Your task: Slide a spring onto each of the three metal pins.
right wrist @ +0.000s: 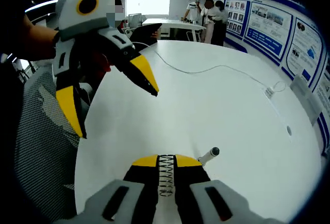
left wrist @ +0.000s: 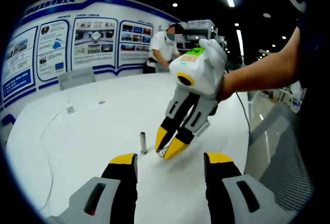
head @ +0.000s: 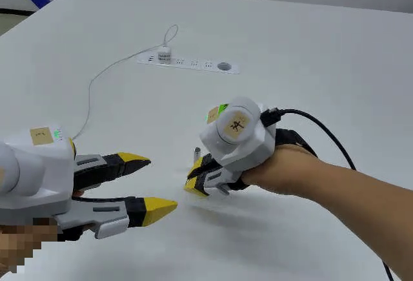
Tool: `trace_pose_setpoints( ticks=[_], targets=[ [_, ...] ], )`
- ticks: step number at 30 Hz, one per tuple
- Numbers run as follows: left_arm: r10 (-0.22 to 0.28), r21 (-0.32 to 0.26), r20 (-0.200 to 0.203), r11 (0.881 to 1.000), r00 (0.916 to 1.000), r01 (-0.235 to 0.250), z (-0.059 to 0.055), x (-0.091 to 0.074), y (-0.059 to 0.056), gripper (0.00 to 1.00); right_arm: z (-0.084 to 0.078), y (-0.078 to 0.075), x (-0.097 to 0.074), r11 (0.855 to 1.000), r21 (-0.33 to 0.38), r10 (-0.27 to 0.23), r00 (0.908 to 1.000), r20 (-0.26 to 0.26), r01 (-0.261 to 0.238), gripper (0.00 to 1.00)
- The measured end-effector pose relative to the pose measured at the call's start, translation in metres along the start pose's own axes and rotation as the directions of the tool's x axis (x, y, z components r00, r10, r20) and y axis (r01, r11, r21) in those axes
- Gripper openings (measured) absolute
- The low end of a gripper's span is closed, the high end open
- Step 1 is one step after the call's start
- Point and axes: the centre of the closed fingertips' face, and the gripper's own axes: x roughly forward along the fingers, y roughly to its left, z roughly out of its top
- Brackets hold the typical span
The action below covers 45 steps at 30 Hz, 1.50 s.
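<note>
Spring pinched lengthwise between the closed-in jaws of right gripper, bottom centre of right gripper view; metal pin standing just right of it on white table. At lower left of head view, left gripper spread wide (yellow tips well apart).

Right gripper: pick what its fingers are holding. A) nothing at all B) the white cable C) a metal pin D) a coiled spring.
D: in the right gripper view, the right gripper has its fingers closed on a coiled spring, while the metal pin sits apart, just beside them.
</note>
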Motion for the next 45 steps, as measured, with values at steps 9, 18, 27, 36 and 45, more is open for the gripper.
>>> trace_pose_setpoints(
  ticks=[9, 18, 27, 36, 45],
  targets=[
    [-0.023, 0.005, -0.007, 1.0, 0.9997, 0.023, 0.004, 0.013, -0.007, 0.51, 0.038, 0.001, -0.041, 0.993, 0.114, -0.052, 0.977, 0.207, 0.029, 0.11],
    [-0.066, -0.092, 0.076, 0.993, 0.9949, 0.073, 0.027, 0.025, -0.017, 0.46, 0.08, 0.01, -0.067, 0.973, 0.222, -0.032, 0.9171, 0.397, -0.063, 0.11],
    [-0.063, -0.242, 0.206, 0.964, 0.9765, 0.113, 0.053, 0.025, -0.013, 0.37, 0.094, 0.015, -0.076, 0.955, 0.267, -0.021, 0.874, 0.485, -0.125, 0.11],
    [-0.077, -0.226, 0.22, 0.966, 0.9725, 0.127, 0.057, 0.023, -0.016, 0.18, 0.096, 0.016, -0.08, 0.954, 0.271, -0.03, 0.8626, 0.505, -0.126, 0.11],
    [-0.076, -0.117, 0.168, 0.988, 0.9828, 0.097, 0.049, 0.02, -0.015, 0.11, 0.09, 0.016, -0.085, 0.963, 0.245, -0.025, 0.8746, 0.484, -0.108, 0.11]
  ],
)
